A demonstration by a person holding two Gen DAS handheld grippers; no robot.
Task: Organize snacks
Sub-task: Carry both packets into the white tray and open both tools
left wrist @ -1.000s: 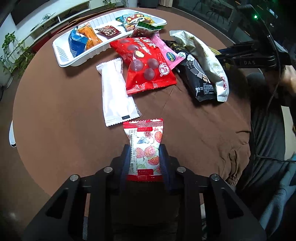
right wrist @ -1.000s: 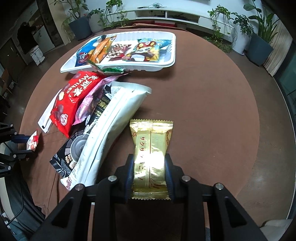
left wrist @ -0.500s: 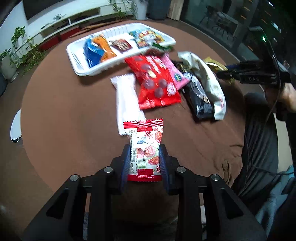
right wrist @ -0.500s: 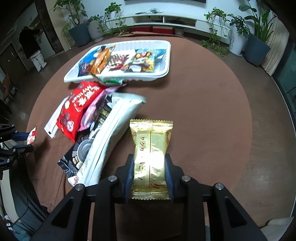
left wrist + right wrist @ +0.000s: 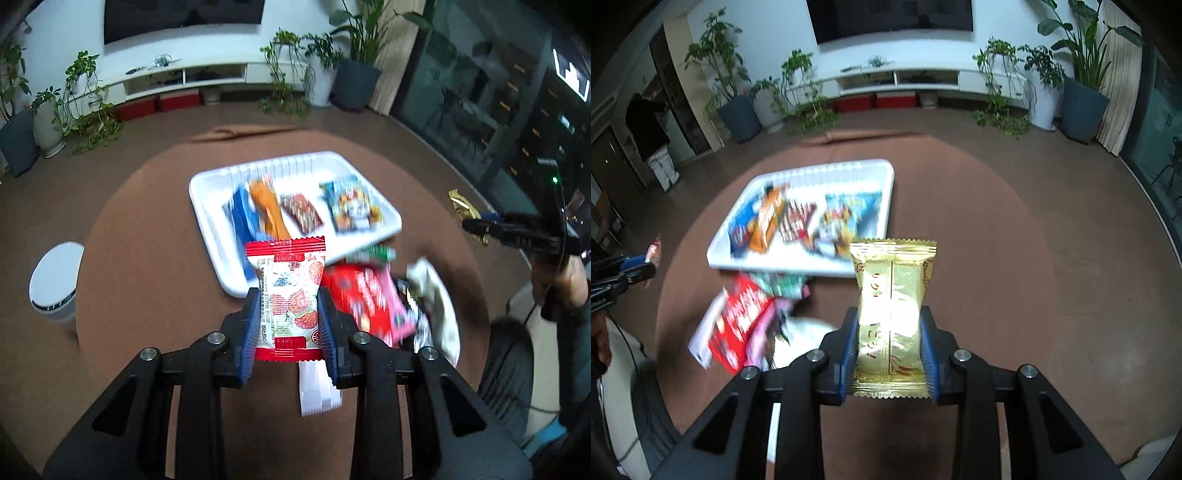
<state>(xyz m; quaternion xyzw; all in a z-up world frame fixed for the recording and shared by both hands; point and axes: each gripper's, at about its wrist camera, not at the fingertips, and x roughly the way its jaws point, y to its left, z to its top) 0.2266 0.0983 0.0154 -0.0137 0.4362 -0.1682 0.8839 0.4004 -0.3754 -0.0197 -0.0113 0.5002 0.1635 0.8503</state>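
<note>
Both claws have lifted off the brown round counter [image 5: 1015,240] toward the white plastic tray [image 5: 207,206] at frame centre. Left claw [image 5: 290,317] pinches a red-and-white strawberry candy packet [image 5: 288,295]; right claw [image 5: 889,354] pinches a gold foil wafer packet [image 5: 892,306]. Four packets sit in the tray; several loose bags [image 5: 365,299] remain below it.

gold packet [image 5: 892,314] — Japanese script, blurred
</note>
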